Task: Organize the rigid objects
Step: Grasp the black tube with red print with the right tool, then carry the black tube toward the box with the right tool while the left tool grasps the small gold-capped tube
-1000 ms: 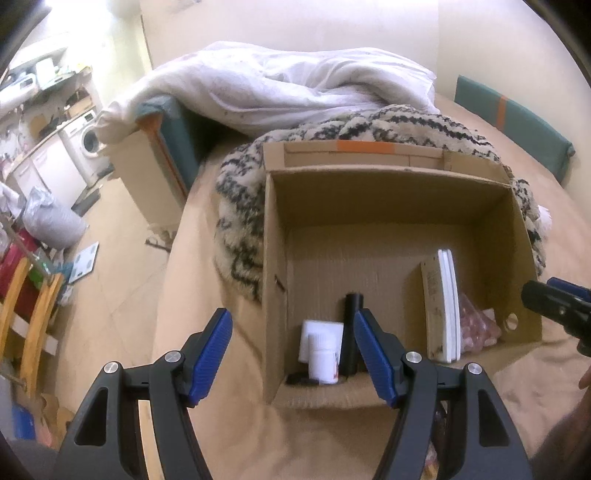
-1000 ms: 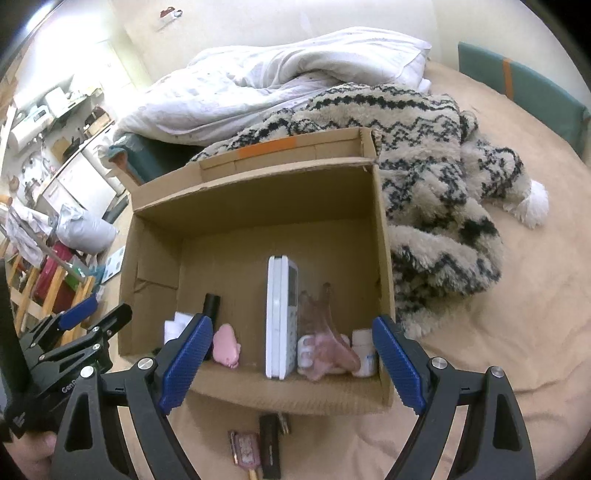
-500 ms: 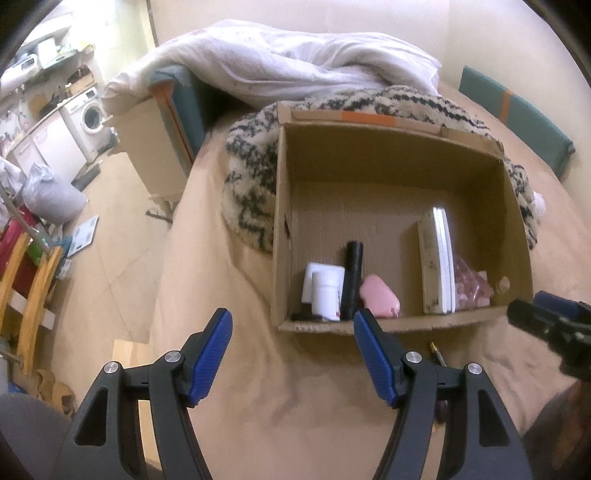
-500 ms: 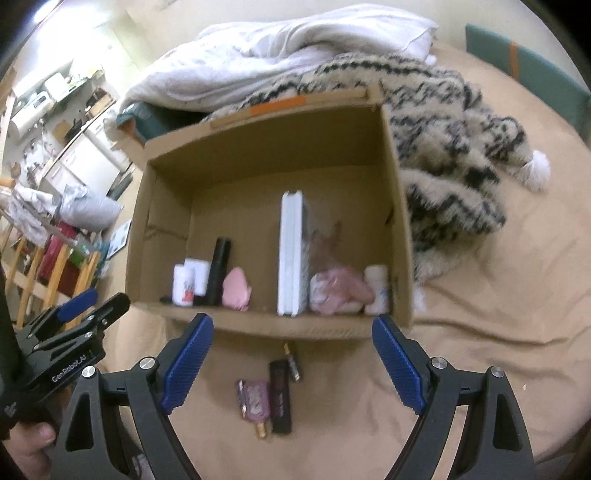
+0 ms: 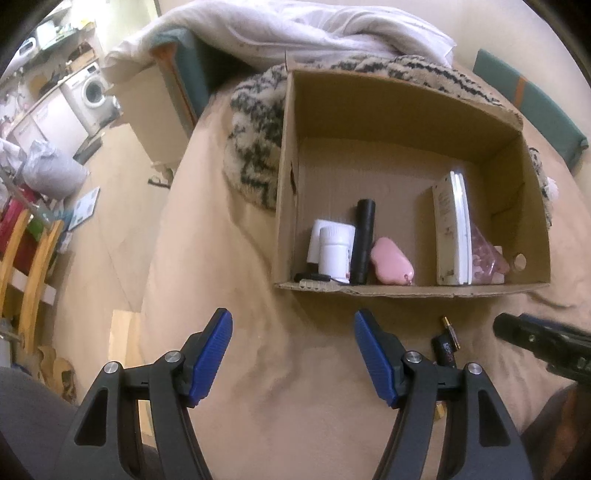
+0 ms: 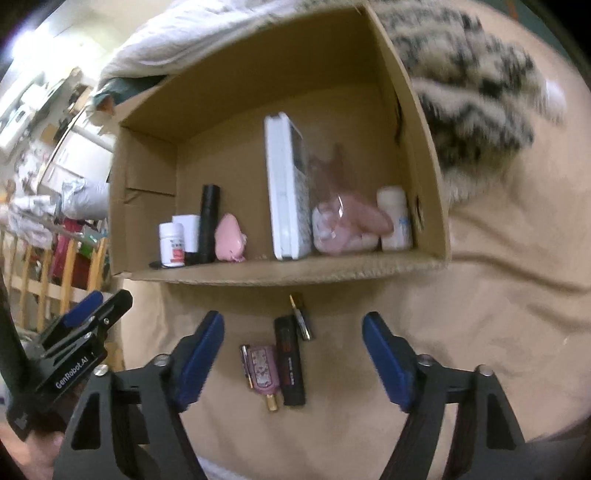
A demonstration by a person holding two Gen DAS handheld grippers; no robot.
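An open cardboard box (image 5: 406,290) (image 6: 295,273) lies on the tan bedsheet. It holds a white pill bottle (image 5: 334,251), a black cylinder (image 5: 364,240), a pink case (image 5: 391,266), a white flat device (image 6: 286,184), a bag of pink pieces (image 6: 343,229) and a white bottle (image 6: 395,218). In front of the box lie a black tube (image 6: 290,362), a pink floral case (image 6: 263,367) and a small black-and-gold stick (image 6: 301,317). My right gripper (image 6: 293,325) hovers over these three, its jaws closing, pads touching nothing. My left gripper (image 5: 293,319) is open over bare sheet.
A black-and-cream fleece blanket (image 6: 472,110) and a white duvet (image 5: 295,26) lie behind and beside the box. The bed's edge drops to the floor (image 5: 92,221) on the left, with a washing machine (image 5: 90,92) and wooden rails (image 5: 22,258) beyond. A green cushion (image 5: 535,110) is at the far right.
Both grippers have dropped and tipped down from over the box to the sheet in front of it. The right jaws have narrowed. The loose items now lie between the right fingers.
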